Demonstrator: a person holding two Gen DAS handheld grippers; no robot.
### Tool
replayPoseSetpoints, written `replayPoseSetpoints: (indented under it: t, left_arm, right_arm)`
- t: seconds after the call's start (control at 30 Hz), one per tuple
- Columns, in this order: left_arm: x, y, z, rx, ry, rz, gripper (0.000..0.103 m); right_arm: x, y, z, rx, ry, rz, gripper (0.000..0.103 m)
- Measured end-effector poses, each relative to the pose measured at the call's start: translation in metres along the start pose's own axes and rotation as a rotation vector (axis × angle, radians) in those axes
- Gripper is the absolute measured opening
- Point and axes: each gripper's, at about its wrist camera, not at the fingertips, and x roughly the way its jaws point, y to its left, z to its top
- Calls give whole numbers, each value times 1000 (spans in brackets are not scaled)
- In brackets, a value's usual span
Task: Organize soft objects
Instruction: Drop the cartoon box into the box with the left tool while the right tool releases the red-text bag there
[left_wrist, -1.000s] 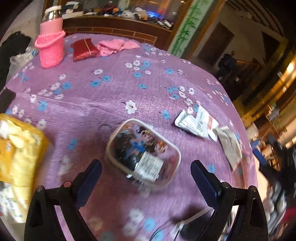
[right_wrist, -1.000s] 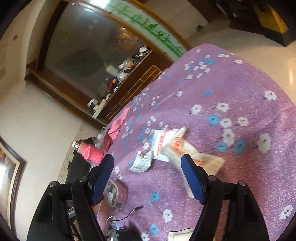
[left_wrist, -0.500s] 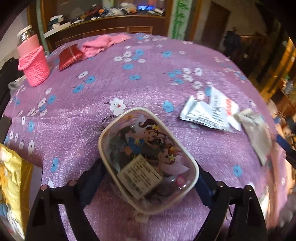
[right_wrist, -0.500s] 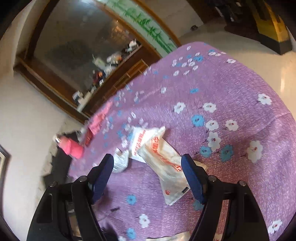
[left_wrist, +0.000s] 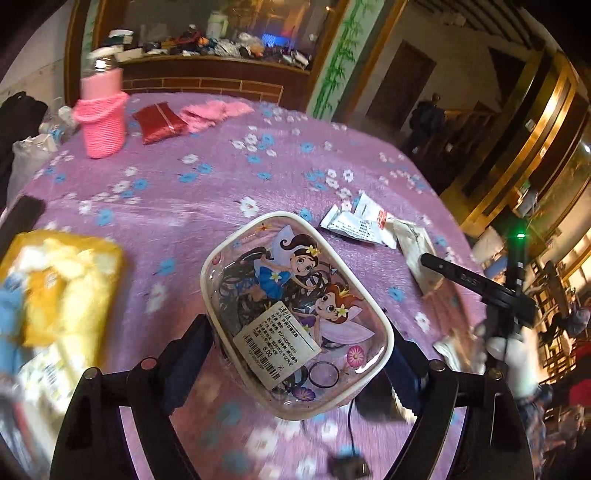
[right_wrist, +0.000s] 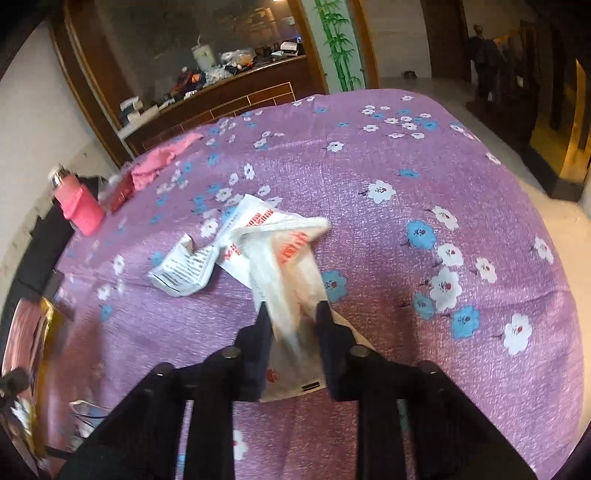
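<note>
My left gripper (left_wrist: 299, 354) is shut on a clear cartoon-print pouch (left_wrist: 295, 310) with a white rim and holds it above the purple flowered tablecloth (left_wrist: 192, 184). My right gripper (right_wrist: 291, 325) is shut on a whitish plastic bag with red print (right_wrist: 291, 273); the bag stretches up from the cloth between the fingers. The right gripper also shows in the left wrist view (left_wrist: 480, 284), at the right over the same bag (left_wrist: 413, 243).
A crumpled white wrapper (right_wrist: 184, 266) and a red-printed packet (right_wrist: 251, 218) lie beside the bag. A pink knitted bottle holder (left_wrist: 101, 118), a red pouch (left_wrist: 159, 122) and a pink cloth (left_wrist: 210, 112) sit far back. Yellow packs (left_wrist: 62, 280) lie left.
My left gripper closed around the cartoon pouch and lifted it. My right gripper came down over the whitish bag and shut on it.
</note>
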Motion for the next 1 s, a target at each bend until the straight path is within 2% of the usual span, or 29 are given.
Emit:
replayPoseSetpoints:
  t: [0.13,0.27,0.37,0.53,0.73,0.87,1.0]
  left_arm:
    - [-46,22,-12,-39,-56,-7,90]
    - [-91,60,-24,-82,-130,58,90]
    - [-115,102,-34,-150,-165,108,90]
    - [-123,160,-39,-243,-155,165,90]
    - [-105,196,-42,-304,-128,196,90]
    - [-94,208,-42,-321,-105,180,90]
    - [-79,221,-30,-329,-78,229,91]
  right_arm:
    - [-12,1,-4,33,-34,18,15]
    - [-42,2,-4,66,-113,54,15]
    - [-73,9,-5,102,-171,109,15]
    - [-119,64,-16,4,-176,209,15]
    - [-131,147,-27,-125,-116,320,15]
    - [-106,212,-34,-192,-22,397,15]
    - [-74,277,-46,-245,71,452,15]
